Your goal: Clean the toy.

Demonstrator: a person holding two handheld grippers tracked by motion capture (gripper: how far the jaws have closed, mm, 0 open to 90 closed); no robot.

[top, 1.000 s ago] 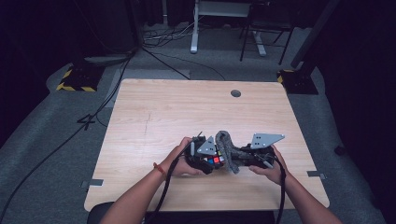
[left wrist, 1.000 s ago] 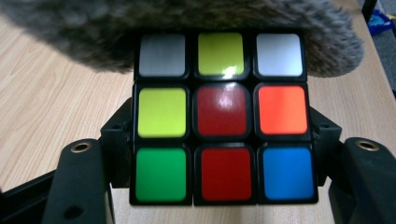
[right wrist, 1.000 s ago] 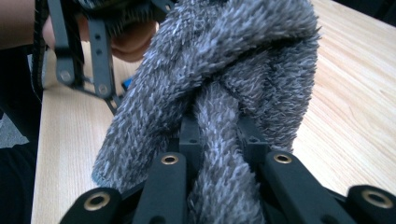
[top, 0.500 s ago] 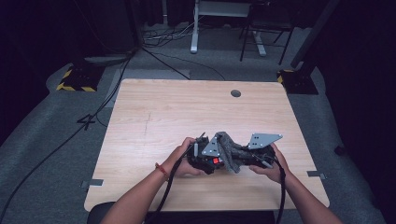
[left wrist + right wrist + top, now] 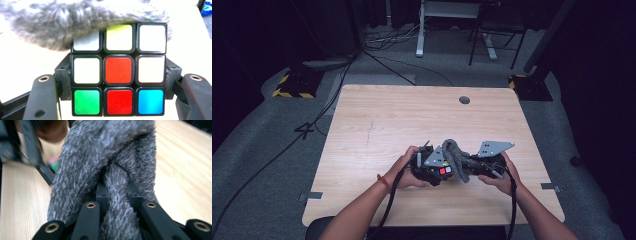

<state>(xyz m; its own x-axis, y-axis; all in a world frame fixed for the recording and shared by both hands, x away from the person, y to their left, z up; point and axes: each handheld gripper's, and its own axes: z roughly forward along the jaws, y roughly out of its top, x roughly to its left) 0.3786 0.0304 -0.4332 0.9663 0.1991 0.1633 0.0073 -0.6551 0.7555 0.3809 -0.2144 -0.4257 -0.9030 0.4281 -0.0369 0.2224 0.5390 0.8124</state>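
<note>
**One cube, one cloth, two firm grips**

One black-framed puzzle cube with coloured stickers [image 5: 119, 72] sits near the front edge of the pale wooden table [image 5: 377, 115], clamped between the closed jaws of the left gripper [image 5: 119, 82]. One fuzzy grey knitted cloth [image 5: 110, 170] drapes over its top row, pinched by the shut right gripper [image 5: 119, 195]. To wipe well, I would keep the cube steady and drag the cloth flat across each face without loosening either hold.

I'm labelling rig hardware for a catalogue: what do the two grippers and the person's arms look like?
Both the left gripper and right gripper are black, each topped by a grey three-cornered plate with small holes and trailing a black cable. Their jaws show brass-coloured rivets. The forearms are unsleeved; the left wrist wears a red band.
</note>
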